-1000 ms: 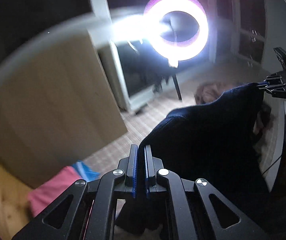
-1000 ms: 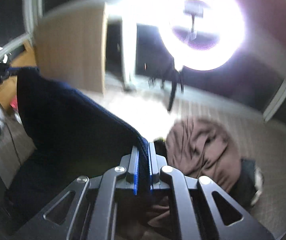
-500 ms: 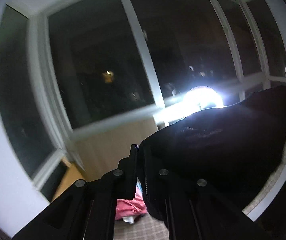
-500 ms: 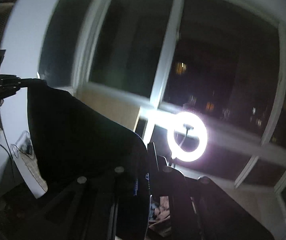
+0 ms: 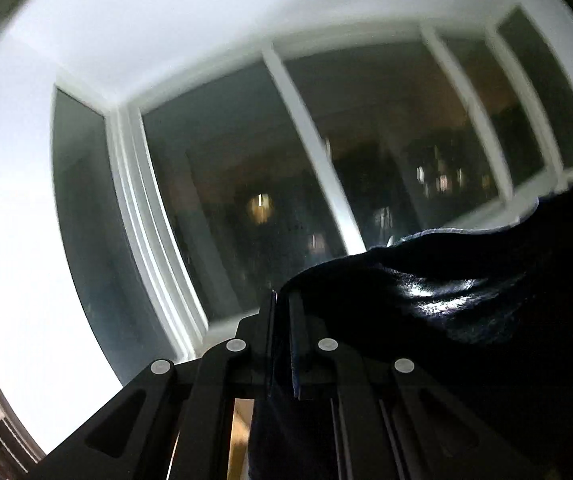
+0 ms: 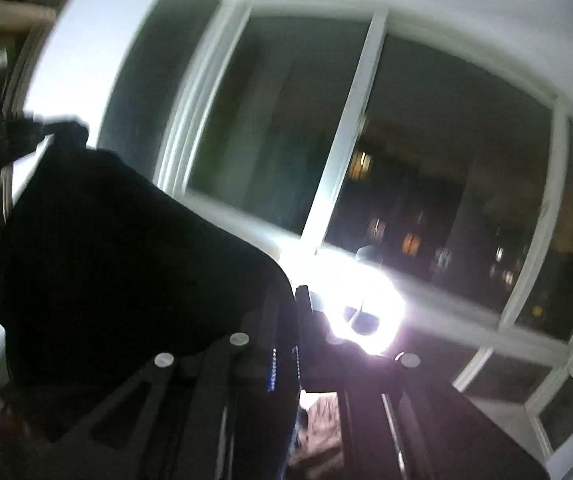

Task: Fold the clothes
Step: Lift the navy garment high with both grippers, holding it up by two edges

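Now, with the left gripper (image 5: 282,312) and right gripper (image 6: 286,304) each clamped on a top corner of the dark garment (image 5: 446,312) filling lower frame, keep both level and taut before lowering.

Matte black left gripper (image 5: 282,312), triangular cut-outs in angled linkage arms, four round silver screws across. Same black build on right gripper (image 6: 286,308), dotted blue edging along finger pads (image 6: 272,368).
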Tool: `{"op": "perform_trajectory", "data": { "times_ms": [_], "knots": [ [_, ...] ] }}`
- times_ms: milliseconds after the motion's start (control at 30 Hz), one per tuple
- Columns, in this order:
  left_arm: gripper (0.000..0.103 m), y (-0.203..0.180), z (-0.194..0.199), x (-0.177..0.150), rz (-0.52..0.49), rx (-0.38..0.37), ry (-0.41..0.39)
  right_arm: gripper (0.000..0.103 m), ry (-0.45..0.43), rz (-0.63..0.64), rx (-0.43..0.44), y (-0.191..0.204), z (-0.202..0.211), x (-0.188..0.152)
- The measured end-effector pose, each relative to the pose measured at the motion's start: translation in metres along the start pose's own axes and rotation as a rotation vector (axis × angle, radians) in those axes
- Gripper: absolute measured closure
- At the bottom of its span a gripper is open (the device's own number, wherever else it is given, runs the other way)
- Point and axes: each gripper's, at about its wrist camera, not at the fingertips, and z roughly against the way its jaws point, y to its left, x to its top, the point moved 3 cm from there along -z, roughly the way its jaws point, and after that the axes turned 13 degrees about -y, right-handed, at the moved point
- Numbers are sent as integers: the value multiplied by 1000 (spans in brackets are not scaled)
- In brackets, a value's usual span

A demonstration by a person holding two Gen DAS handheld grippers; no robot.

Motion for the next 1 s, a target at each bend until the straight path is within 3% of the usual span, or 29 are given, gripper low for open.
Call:
{"op": "perform_trajectory", "data": {
  "times_ms": [100, 267, 300, 433, 500, 567, 700, 800, 900, 1000],
  "knots": [
    [98, -1, -20, -19, 8, -28, 42, 96, 34, -50, 41, 2, -22, -12],
    [98, 1, 9, -11, 21, -62, -11, 96, -77, -117, 78, 6, -2, -11],
    [98, -3, 7, -15, 11, -66, 8, 96, -58, -141, 94, 10, -9, -22],
    [98, -17, 17, -38, 12, -97, 115, 96, 180, -105, 174, 54, -59, -98],
    [98, -17, 24, -38, 20, -75, 124, 96, 207, -77, 201, 66, -60, -109],
    [98, -6, 39, -28, 44, -30, 110, 96, 166, -73, 198, 60, -45, -94],
    [98, 8, 86, 9, 21, 59, 26, 96, 9, -85, 167, 31, 13, -32],
    [97, 11, 105, 28, 37, 58, -23, 96, -109, -111, 156, 18, 57, -1],
    [97, 2, 103, 32, 19, 51, -9, 96, -125, -105, 127, 13, 66, -3],
    [97, -10, 81, 29, -9, 36, 20, 96, -67, -93, 85, 10, 53, -10]
  ]
}}
